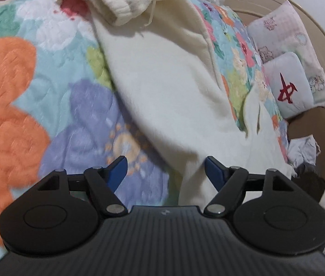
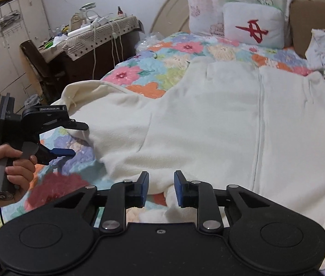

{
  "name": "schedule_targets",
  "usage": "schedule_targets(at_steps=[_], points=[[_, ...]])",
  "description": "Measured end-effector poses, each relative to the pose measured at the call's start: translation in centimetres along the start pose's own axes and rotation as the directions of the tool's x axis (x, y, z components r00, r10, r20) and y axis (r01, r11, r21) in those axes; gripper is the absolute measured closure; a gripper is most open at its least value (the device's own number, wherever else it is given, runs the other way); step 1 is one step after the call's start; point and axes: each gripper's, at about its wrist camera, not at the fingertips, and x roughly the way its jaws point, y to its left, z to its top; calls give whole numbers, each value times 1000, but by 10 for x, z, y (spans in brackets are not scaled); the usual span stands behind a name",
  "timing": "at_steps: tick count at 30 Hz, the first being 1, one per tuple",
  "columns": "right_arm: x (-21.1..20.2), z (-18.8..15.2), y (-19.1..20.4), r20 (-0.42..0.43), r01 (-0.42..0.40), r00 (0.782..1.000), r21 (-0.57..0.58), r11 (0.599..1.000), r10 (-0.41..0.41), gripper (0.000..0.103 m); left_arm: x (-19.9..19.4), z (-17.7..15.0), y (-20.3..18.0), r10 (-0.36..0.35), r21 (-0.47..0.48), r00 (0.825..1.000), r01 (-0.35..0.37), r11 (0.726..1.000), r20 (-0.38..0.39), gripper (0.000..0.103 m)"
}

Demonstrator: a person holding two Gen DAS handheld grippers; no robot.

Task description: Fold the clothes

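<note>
I'm looking down at a bed w/ a flower-print quilt (image 2: pixel 125 74). A big cream fleece garment (image 2: pixel 219 124) lies spread across it, front up, zip seam (image 2: pixel 260 115) running near-to-far right of centre. One sleeve (image 2: pixel 86 94) trails off to the left, its gathered cuff (image 1: pixel 118 9) at the far end in the left wrist view. Near hem edge sits just beyond my right gripper (image 2: pixel 161 189).

Right gripper: jaws parted by a moderate gap, nothing between them; cream cloth lies just under and past the blue pads (image 2: pixel 180 191). Left gripper (image 1: pixel 165 171): jaws wide apart, holding nothing, hovering at the sleeve's near edge over the quilt. From the right wrist view I see it side-on, a hand (image 2: pixel 6 170) round its handle.

Handling, my guess: fabric looks thick, fluffy, light, fully limp — no stiffness, so it'll sag and drape from any pinch pt. Fleece should grip well on pads, not slippery, not fragile. Bulk means a double layer may fill the jaws. Best holds, imo: the sleeve near the cuff or shoulder seam, and hem corners, pinching edge-on rather than flat cloth.

Far end: two pillows (image 2: pixel 252 26) vs a curved headboard (image 2: pixel 169 7). Whether any fold's been made I can't tell.
</note>
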Motion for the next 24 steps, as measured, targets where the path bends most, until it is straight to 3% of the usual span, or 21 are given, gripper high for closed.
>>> schedule_targets(at_steps=[3,6,8,9,10,13,16,19,20,21,23,24], points=[[11,6,-6,-9,5,1000,15,1000,-5,54,13,8,-4,5,-4,1000,-5,1000,23,20],[22,11,-12,-18,11,1000,29,1000,-10,49,26,17,-4,-4,-28,998,5,1000,56,22],[29,15,-16,-25,14,1000,39,999,-13,49,30,20,-8,5,11,997,-6,1000,82,43],[33,17,-18,-28,16,1000,44,999,-15,49,31,20,-12,18,46,995,-23,999,99,85],[36,19,-20,-30,19,999,48,999,-17,49,30,19,-18,24,104,992,-38,994,127,98],[38,24,-31,-27,35,999,60,998,-33,49,10,6,-47,-52,268,958,-26,963,280,98],[29,27,-46,-1,69,998,57,996,-69,49,-15,-18,-105,-150,458,933,-17,889,326,98],[16,32,-71,16,94,995,58,994,-95,49,-37,-59,-170,-286,638,910,33,770,298,98],[11,33,-82,19,97,995,68,993,-99,49,-40,-77,-186,-320,678,910,62,732,262,98],[5,34,-93,25,102,994,82,991,-104,49,-39,-100,-203,-341,716,916,95,692,209,98],[-3,37,-114,34,115,992,105,988,-119,49,-26,-142,-228,-318,766,944,140,628,88,98],[-6,38,-124,40,120,991,115,986,-126,49,-11,-157,-231,-269,769,963,150,622,30,98]])
